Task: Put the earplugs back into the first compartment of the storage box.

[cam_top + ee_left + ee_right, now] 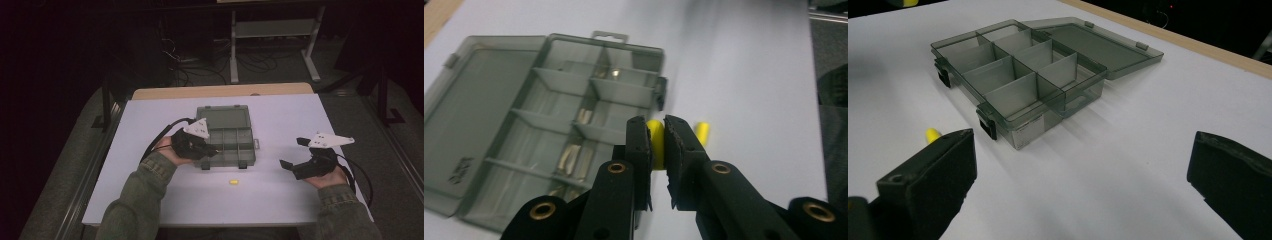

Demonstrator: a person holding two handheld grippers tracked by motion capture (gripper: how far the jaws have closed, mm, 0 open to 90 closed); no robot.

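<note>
My left gripper (656, 126) is shut on a small yellow piece (654, 146), pinched between the pads. In the high view the left gripper (214, 149) hangs over the front left part of the open grey compartment box (231, 139). A second yellow piece (233, 181) lies on the white table in front of the box, and the left gripper view has this same piece (702, 133) just beyond the jaws. My right gripper (294, 152) rests to the right of the box, open, with nothing between its jaws (1088, 155). The loose yellow piece (932, 134) peeks out behind one jaw.
The box (1018, 75) has several divided compartments and its lid (469, 110) lies flat open toward the far side. The white table top (280, 120) ends in a wooden strip (220, 91) at the back. Dark floor, cables and a metal frame lie beyond.
</note>
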